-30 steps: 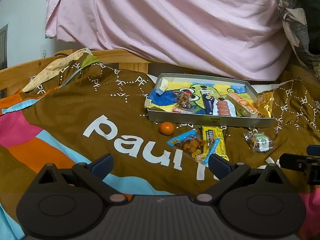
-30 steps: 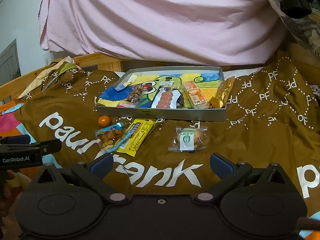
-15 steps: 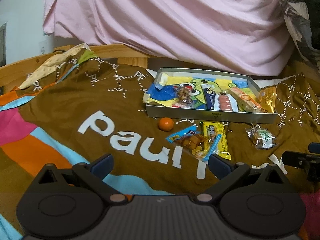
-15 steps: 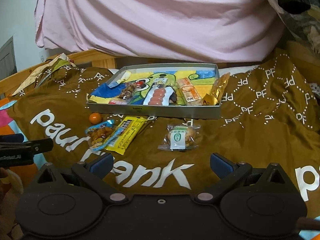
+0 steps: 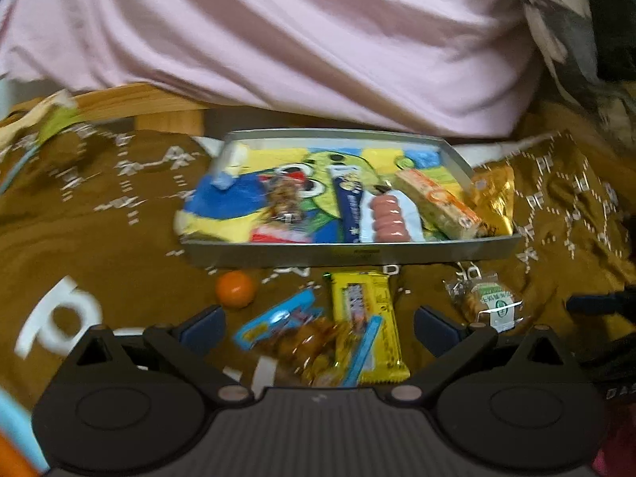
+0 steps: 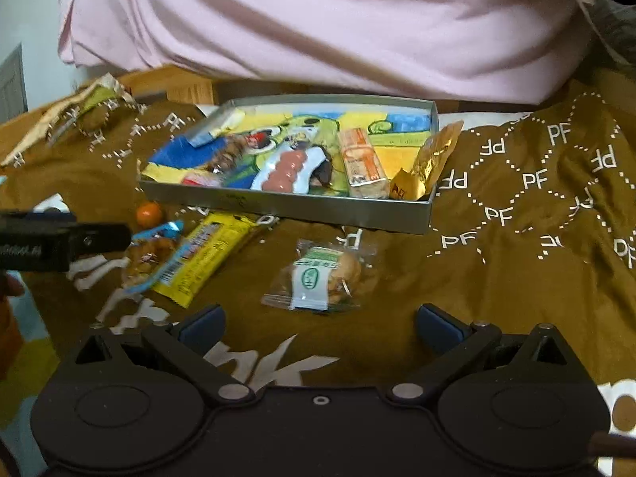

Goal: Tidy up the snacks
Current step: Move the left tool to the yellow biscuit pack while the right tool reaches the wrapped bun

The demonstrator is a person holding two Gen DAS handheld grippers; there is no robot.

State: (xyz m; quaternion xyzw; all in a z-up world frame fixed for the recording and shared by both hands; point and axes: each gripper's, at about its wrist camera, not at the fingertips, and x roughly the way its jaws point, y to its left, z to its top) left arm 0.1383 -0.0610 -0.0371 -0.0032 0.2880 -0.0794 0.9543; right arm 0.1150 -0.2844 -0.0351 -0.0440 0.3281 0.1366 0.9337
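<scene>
A: Both grippers, left [image 5: 318, 328] and right [image 6: 318, 324], hang wide open and empty over the brown blanket [image 6: 516, 262]

B: The yellow bar [image 5: 367, 324] lies before the tin [image 5: 357, 252], long axis running toward it, chips [image 5: 294, 338] overlapping its left edge. Cookie [image 6: 322, 276] sits apart, bare blanket around it

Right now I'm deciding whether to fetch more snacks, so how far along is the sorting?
Partly done. Several packets, among them a sausage pack and a gold pouch, already sit in the metal tray. Nothing is in hand: the left tool and right tool are both open and empty. Still on the blanket: the small orange, yellow bar, blue-edged packet and clear cookie bag.
</scene>
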